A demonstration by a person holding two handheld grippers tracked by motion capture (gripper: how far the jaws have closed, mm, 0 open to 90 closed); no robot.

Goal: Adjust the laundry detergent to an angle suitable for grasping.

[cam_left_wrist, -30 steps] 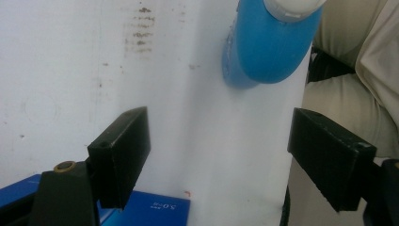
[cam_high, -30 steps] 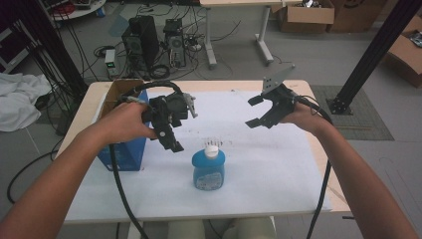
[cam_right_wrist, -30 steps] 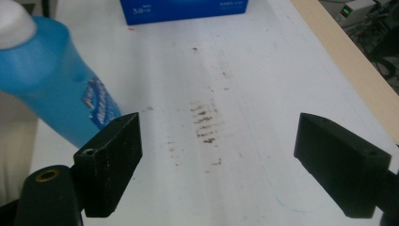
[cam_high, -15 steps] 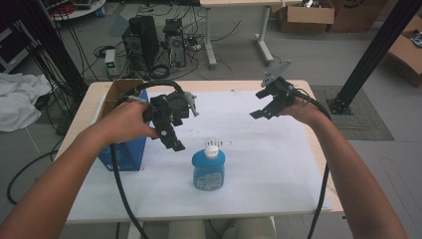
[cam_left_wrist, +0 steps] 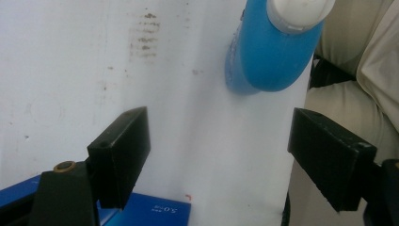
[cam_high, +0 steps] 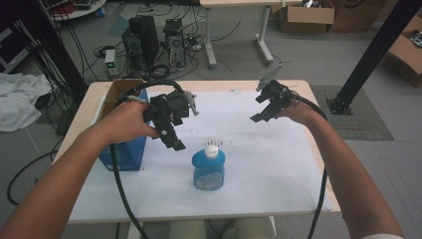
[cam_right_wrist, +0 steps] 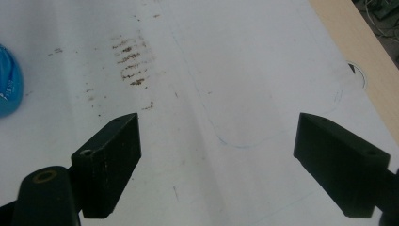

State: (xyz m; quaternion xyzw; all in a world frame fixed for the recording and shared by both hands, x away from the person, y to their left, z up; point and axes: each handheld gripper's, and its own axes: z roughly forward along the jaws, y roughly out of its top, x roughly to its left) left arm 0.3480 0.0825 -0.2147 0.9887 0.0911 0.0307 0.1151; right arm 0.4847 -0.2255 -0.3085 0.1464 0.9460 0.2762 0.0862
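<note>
A blue bottle (cam_high: 209, 170) with a white cap stands upright near the front middle of the white-covered table (cam_high: 259, 149). My left gripper (cam_high: 174, 141) hovers above the table just left of and behind the bottle, jaws wide apart and empty. In the left gripper view the bottle (cam_left_wrist: 270, 52) lies beyond the open left gripper (cam_left_wrist: 221, 155), clear of both pads. My right gripper (cam_high: 260, 110) hangs over the far right part of the table, tilted down. Through the right gripper view the right gripper (cam_right_wrist: 219, 160) is open over bare white sheet, with the bottle's edge (cam_right_wrist: 9, 87) at far left.
A blue box (cam_high: 124, 149) with an open cardboard top stands at the table's left edge, under my left hand. Brown smudges (cam_right_wrist: 131, 61) mark the sheet behind the bottle. Cables trail from both grippers off the front edge. Computers, cables and cartons lie on the floor beyond.
My right gripper has moved away toward the far right of the table and sunk a little. The left gripper and the bottle have stayed put.
</note>
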